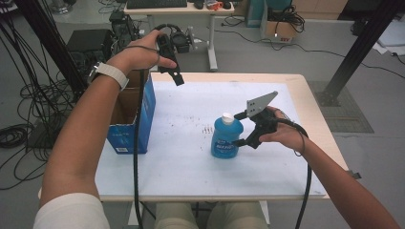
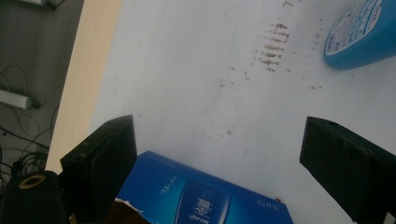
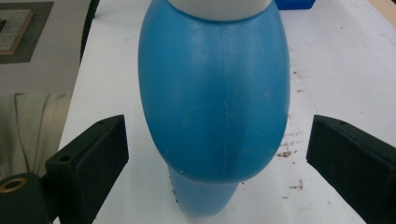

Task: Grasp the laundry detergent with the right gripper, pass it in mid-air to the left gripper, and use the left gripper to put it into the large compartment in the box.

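A blue bottle [image 1: 225, 137] with a white cap stands upright near the middle of the white-covered table [image 1: 191, 162]. My right gripper [image 1: 237, 130] is open at the bottle's right side, one jaw to each side of it. In the right gripper view the bottle [image 3: 215, 93] stands between the jaws of that gripper [image 3: 217, 163] with gaps on both sides. My left gripper [image 1: 177, 78] is open and held high over the table's back left, above an open blue cardboard box [image 1: 138, 119]. Its own view looks down past the open left gripper [image 2: 217, 158] at the box [image 2: 201, 196] and the bottle [image 2: 359, 35].
Brown specks [image 1: 206, 129] mark the white sheet left of the bottle. The box sits at the table's left edge. Beyond the table are a desk [image 1: 179, 8], cables on the floor [image 1: 28, 109] and a black frame post [image 1: 363, 47] at the right.
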`<action>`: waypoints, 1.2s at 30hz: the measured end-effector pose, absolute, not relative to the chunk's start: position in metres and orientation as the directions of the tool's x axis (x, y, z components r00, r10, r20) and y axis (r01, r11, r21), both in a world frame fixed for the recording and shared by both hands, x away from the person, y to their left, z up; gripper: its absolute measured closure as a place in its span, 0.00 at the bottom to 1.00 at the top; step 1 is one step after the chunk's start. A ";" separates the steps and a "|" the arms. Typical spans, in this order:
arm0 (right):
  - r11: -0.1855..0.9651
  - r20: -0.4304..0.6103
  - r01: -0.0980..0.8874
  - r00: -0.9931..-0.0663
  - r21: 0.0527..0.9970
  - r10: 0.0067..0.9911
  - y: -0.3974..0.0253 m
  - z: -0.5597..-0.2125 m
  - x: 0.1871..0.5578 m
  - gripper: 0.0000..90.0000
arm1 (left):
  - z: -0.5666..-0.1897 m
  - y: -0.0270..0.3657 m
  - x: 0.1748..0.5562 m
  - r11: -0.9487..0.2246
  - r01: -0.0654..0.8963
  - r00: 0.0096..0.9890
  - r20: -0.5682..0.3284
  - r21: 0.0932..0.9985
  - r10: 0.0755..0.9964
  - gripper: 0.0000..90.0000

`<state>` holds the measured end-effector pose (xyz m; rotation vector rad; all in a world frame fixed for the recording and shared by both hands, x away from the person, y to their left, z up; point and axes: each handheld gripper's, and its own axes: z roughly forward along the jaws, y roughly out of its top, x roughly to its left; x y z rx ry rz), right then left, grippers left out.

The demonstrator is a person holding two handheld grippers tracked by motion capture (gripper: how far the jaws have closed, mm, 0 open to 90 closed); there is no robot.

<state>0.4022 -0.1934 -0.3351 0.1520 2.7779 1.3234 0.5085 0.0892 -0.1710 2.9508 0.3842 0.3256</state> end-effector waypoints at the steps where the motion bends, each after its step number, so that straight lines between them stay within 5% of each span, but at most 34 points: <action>1: 0.626 -0.011 0.065 -0.993 0.777 0.116 -0.193 -0.335 0.402 0.06 | -0.171 0.089 0.509 -0.956 0.235 0.944 0.194 0.174 0.267 0.13; 16: 0.673 -0.063 0.014 -0.994 0.739 0.091 -0.188 -0.341 0.407 0.06 | -0.172 0.092 0.508 -0.955 0.240 0.944 0.189 0.172 0.271 0.13; 19: 0.696 -0.005 0.090 -0.991 0.712 0.134 -0.187 -0.342 0.401 0.06 | -0.172 0.092 0.508 -0.955 0.242 0.944 0.188 0.172 0.273 0.13; 36: 0.670 0.005 0.101 -0.990 0.735 0.144 -0.186 -0.350 0.402 0.09 | -0.174 0.091 0.509 -0.956 0.241 0.944 0.187 0.167 0.271 0.13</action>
